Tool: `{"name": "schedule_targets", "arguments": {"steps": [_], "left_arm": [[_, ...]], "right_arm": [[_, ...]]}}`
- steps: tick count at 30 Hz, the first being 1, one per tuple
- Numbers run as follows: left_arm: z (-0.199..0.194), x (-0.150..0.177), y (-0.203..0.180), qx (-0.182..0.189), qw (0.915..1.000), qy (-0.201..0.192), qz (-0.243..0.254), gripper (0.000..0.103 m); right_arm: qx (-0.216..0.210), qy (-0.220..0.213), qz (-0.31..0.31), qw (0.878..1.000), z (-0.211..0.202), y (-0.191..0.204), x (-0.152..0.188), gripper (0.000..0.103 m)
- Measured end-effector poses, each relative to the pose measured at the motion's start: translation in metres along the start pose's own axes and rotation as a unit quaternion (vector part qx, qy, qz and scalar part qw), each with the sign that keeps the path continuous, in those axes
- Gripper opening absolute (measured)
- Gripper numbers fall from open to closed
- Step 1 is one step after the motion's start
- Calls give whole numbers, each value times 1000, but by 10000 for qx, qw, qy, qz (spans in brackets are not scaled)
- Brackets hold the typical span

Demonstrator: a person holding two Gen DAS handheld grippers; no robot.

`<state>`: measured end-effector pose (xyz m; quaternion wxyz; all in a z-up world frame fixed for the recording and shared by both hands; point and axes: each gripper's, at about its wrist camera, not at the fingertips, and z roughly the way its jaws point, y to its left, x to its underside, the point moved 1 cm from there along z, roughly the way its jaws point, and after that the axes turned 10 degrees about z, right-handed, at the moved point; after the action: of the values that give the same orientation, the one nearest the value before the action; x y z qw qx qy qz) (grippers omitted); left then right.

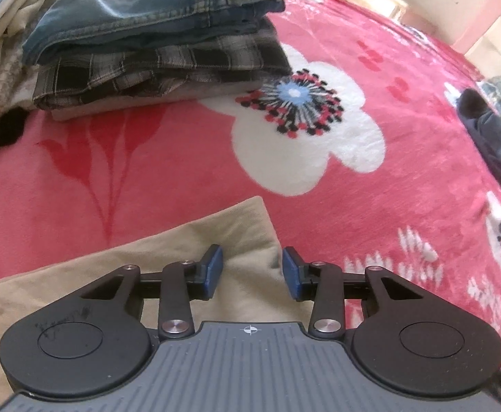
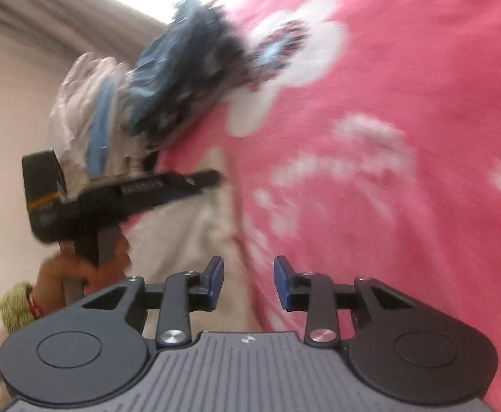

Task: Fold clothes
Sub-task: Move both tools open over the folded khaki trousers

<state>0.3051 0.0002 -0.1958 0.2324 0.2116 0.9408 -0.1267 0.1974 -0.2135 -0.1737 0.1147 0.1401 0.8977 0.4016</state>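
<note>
Honestly, both tools, left (image 1: 252, 273) and right (image 2: 248, 283), are released, gripping nothing. Beige garment (image 1: 120, 264) lies at 7 o'clock on the bed (image 1: 405, 154); a careless grab could bunch it, or knock the stack (image 1: 154, 44) at 11.

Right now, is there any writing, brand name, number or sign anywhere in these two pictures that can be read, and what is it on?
No text is readable.
Scrawled dark marks on the left hand-held gripper, on its left round housing: too faint to read.
A crosshair sign, no letters, on each gripper's grey ribbed body.
A label with an orange stripe on the black device in the person's hand: blurred, unreadable.
The folded jeans show only rivets.
</note>
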Motion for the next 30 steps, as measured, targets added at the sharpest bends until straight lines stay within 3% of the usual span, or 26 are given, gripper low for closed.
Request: {"name": "schedule_targets", "arguments": {"steps": [3,4,5,9,15,19,23,25,28,30], "left_arm": [[2,1,0,-24,10000,-35,52,39],[3,2,0,-27,10000,-59,56,39],[4,3,1,-31,9999,-82,60,39],[7,6,7,32,9998,-180,-20,39],[7,12,12,155,9994,-310,-73,39],[9,9,13,192,9993,-288,-106,39],[8,7,10,187,9995,-244,-5,39],[2,5,7,211,9995,-227,75,43],[-18,9,4,287,9990,-324,75,46],[-33,15,3,347,9987,-365,68,46]], "right_arm": [[-221,490,-43,9985,47,4,-15,37],[-229,698,-70,9973,58,2,-13,34],[-214,922,-100,9955,67,0,-8,24],[-267,1310,30,9910,49,-14,27,20],[-200,1354,594,9888,20,-32,55,21],[251,1531,713,9853,1,-37,68,23],[513,1096,658,9905,-39,-36,67,23],[463,630,362,9963,-54,-22,53,23],[287,261,-136,9992,-50,2,34,23],[138,253,-512,9983,-31,18,29,21]]}}
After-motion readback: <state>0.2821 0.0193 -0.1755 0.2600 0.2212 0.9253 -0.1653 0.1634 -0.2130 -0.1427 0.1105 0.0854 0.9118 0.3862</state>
